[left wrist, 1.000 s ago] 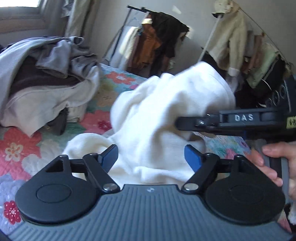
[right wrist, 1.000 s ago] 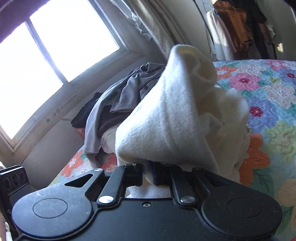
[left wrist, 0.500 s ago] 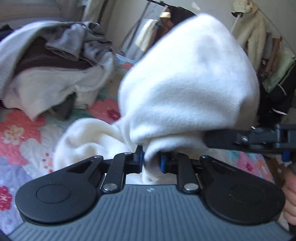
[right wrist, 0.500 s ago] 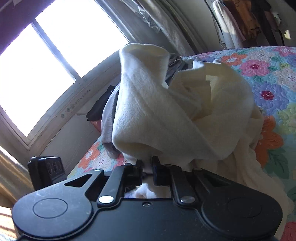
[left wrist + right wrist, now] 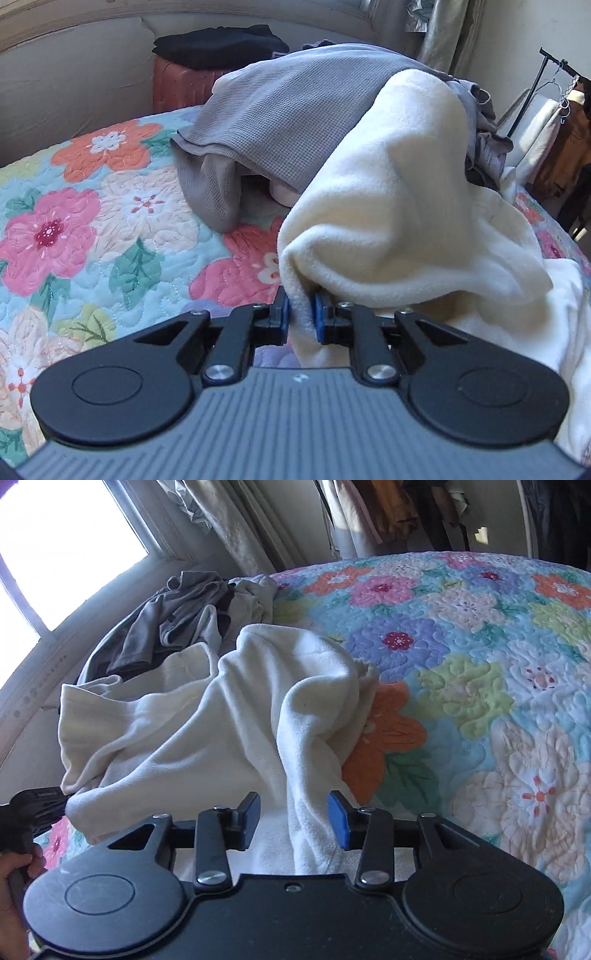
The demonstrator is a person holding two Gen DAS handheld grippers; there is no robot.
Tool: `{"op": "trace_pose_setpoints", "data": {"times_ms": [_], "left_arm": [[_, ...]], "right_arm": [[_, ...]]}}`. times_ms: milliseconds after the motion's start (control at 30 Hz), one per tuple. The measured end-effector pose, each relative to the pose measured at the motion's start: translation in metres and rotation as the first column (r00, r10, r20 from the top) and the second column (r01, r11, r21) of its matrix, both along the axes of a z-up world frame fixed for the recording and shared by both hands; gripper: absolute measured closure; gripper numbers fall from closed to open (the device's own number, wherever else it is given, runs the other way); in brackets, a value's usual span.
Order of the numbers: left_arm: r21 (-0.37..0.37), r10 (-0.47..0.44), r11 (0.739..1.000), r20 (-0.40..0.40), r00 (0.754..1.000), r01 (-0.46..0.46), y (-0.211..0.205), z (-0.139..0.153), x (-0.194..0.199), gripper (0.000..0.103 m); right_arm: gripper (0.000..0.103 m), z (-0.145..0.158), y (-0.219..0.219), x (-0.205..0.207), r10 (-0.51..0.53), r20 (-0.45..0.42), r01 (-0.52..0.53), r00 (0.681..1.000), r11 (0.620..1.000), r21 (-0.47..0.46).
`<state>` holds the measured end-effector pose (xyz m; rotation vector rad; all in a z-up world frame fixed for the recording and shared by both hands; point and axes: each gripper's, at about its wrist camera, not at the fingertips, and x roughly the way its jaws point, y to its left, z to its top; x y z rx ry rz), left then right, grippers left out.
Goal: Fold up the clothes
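Quilt (image 5: 480, 635) on the bed carries a grey pile (image 5: 295, 122) and, beside it, the cream fleece (image 5: 221, 720), whose fold the left gripper (image 5: 300, 319) pinches tight while the right gripper's (image 5: 293, 821) jaws open, apparently clear of it.

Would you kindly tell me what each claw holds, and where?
Left claw pinches a fold of the white fleece; right claw is opening, fleece between unpressed.

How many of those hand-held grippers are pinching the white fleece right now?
1. The left hand-held gripper is clamped on the white fleece. The right hand-held gripper is opening, fleece lying loose between its fingers.
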<state>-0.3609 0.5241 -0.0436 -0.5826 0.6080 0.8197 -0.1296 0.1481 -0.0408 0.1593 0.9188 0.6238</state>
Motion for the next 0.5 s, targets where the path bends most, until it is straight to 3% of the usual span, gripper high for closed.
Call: {"op": "trace_pose_setpoints", "data": {"times_ms": [100, 200, 233, 267, 300, 367, 400, 433, 500], "left_arm": [[0.021, -0.028, 0.999, -0.015, 1.000, 0.028, -0.004, -0.002, 0.004, 0.089], [-0.034, -0.056, 0.998, -0.013, 0.998, 0.056, 0.000, -0.004, 0.002, 0.088], [-0.052, -0.062, 0.997, 0.001, 0.998, 0.062, 0.000, -0.003, -0.001, 0.087], [-0.071, -0.071, 0.995, 0.017, 0.997, 0.072, 0.001, -0.002, -0.004, 0.086], [-0.092, -0.081, 0.992, 0.031, 0.996, 0.084, 0.001, 0.000, -0.007, 0.084], [-0.143, -0.097, 0.984, 0.071, 0.993, 0.106, 0.001, 0.008, -0.016, 0.084], [-0.130, -0.101, 0.985, 0.095, 0.990, 0.113, -0.003, 0.017, -0.023, 0.079], [-0.096, -0.106, 0.989, 0.110, 0.988, 0.117, -0.008, 0.026, -0.029, 0.064], [-0.037, -0.136, 0.989, 0.107, 0.985, 0.140, -0.019, 0.042, -0.036, 0.045]], "right_arm": [[0.045, -0.013, 0.008, 0.016, -0.001, -0.029, 0.001, 1.000, 1.000, -0.021], [0.048, -0.022, 0.012, 0.027, -0.028, -0.047, 0.028, 0.999, 1.000, -0.005], [0.056, -0.025, 0.014, 0.032, -0.023, -0.052, 0.024, 0.998, 0.999, 0.023], [0.085, -0.027, 0.015, 0.035, -0.017, -0.057, 0.020, 0.998, 0.999, 0.047], [0.094, -0.026, 0.019, 0.036, -0.010, -0.060, 0.013, 0.998, 0.998, 0.057], [0.095, -0.017, 0.026, 0.031, -0.007, -0.019, 0.008, 1.000, 0.999, 0.043], [0.095, -0.010, 0.029, 0.027, 0.001, 0.009, -0.002, 1.000, 0.999, 0.038], [0.095, -0.004, 0.031, 0.023, 0.007, 0.027, -0.008, 1.000, 0.999, 0.048], [0.096, 0.008, 0.030, 0.014, 0.026, 0.025, -0.029, 0.999, 0.991, 0.127]]}}
